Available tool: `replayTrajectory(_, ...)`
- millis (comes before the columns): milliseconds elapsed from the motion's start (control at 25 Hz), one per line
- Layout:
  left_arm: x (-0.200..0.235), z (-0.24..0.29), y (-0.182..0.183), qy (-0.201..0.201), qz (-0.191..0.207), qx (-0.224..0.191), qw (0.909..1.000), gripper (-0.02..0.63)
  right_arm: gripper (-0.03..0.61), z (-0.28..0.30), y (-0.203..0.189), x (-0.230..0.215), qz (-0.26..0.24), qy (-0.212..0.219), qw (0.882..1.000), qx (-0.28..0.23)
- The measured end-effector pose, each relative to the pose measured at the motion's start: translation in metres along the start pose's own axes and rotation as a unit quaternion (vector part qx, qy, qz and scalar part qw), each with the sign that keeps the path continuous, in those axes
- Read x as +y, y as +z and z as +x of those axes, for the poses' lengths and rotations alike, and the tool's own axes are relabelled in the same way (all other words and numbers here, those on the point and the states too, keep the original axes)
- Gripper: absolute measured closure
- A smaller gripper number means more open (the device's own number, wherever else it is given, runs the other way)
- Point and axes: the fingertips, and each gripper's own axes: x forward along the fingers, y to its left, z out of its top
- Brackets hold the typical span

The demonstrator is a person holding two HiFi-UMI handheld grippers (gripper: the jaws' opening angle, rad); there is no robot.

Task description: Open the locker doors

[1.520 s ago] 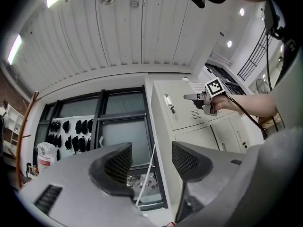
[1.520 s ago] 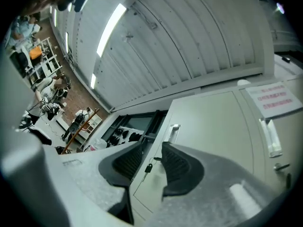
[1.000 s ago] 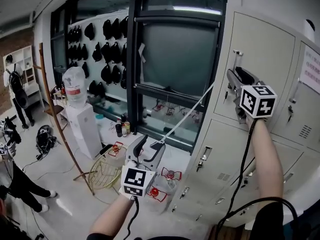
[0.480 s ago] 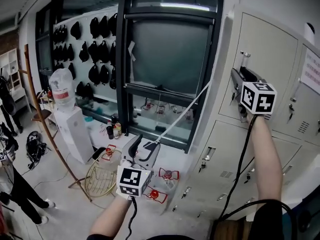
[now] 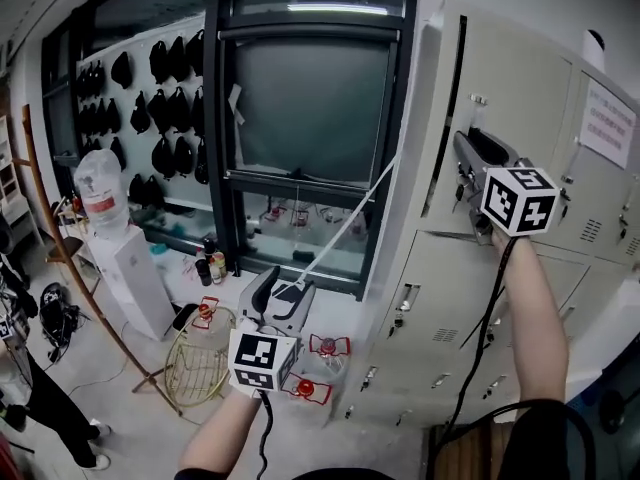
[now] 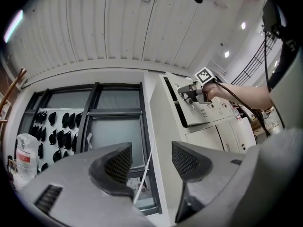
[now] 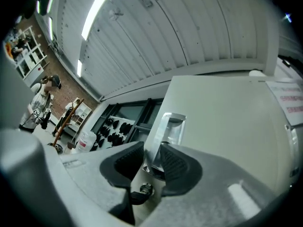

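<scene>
Grey metal locker door point(image 5: 515, 88) in the upper right of the head view stands slightly ajar. A dark gap point(image 5: 447, 118) runs down its left edge, and what lies inside cannot be made out. The right gripper point(image 5: 465, 163) is at this door's left side. Only the right gripper view shows the hold: there the right gripper point(image 7: 151, 164) has its jaws closed on the shiny pull handle point(image 7: 168, 129) at frame centre. A small key point(image 7: 144, 189) sits in the lock just beneath, and the door's pale face point(image 7: 227, 126) fills the right half.

The left gripper view, looking up from below, shows the same door point(image 6: 199, 112) swung out from the cabinet at centre right. In that view the left gripper point(image 6: 151, 162) has its jaws apart with nothing between them. In the head view the left gripper point(image 5: 280, 293) hangs low at bottom centre, well apart from the lockers.

On the floor at lower left stands a wire basket point(image 5: 200, 363), its contents unclear. Further left, a water bottle point(image 5: 105, 193) sits atop a white dispenser point(image 5: 135, 278).
</scene>
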Motion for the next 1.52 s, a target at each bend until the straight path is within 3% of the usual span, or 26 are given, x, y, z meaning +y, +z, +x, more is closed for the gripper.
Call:
replayTrajectory(360,-0.052,0.024,0.011,-0.079,-0.017,-0.023,0.9964,0.356,0.463,-0.080,0.034,0.015,-0.013,0.047,0.998,-0.034)
replayTrajectory(480,-0.079,0.035,0.015,-0.113,-0.037,-0.027,0.9925,0.356,0.508,-0.110,0.050,0.018,-0.037,0.052,0.997,-0.045)
replayTrajectory(600,-0.103,0.045,0.020,-0.142,-0.047,-0.035,0.9881,0.356,0.481,-0.132,0.063,0.014,-0.085,0.002,0.996,-0.042)
replayTrajectory(760,-0.129,0.046,0.029,-0.175,-0.056,-0.049,0.9817,0.356,0.358,-0.142,0.059,0.017,-0.093,-0.053,0.994,-0.031)
replayTrajectory(920,-0.135,0.043,0.024,-0.182,-0.056,-0.045,0.9806,0.356,0.270,-0.132,0.029,0.013,-0.152,-0.116,0.981,0.035)
replayTrajectory(1120,-0.120,0.041,0.007,-0.171,-0.065,-0.023,0.9828,0.356,0.293,-0.141,0.020,0.006,-0.167,-0.132,0.976,0.055)
replayTrajectory(1520,-0.152,0.063,-0.007,-0.193,-0.088,-0.026,0.9770,0.356,0.388,-0.236,0.030,-0.049,-0.080,-0.188,0.979,-0.015)
